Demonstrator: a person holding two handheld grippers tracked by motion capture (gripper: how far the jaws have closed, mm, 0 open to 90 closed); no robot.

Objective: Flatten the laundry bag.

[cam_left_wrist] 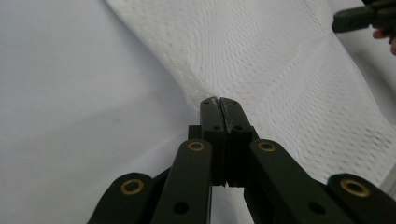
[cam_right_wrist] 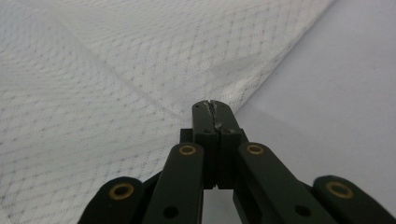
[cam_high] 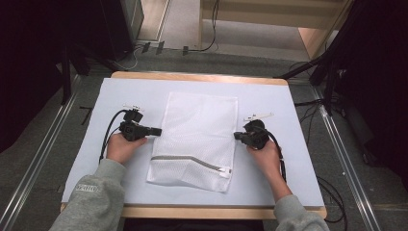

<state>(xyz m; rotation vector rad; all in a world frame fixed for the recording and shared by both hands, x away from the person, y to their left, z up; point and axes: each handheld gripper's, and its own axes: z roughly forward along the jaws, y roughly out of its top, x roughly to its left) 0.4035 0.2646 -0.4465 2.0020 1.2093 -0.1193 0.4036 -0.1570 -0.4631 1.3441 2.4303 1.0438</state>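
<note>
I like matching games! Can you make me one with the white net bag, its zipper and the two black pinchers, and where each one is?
Things:
1. mesh bag
2. zipper
3. left gripper
4. right gripper

Places or states:
A. jaws shut, at the bag's right edge
B. lying flat in the middle of the table
C. grey line across the near end of the bag
D. jaws shut, at the bag's left edge

Pairs: 1-B, 2-C, 3-D, 4-A
</note>
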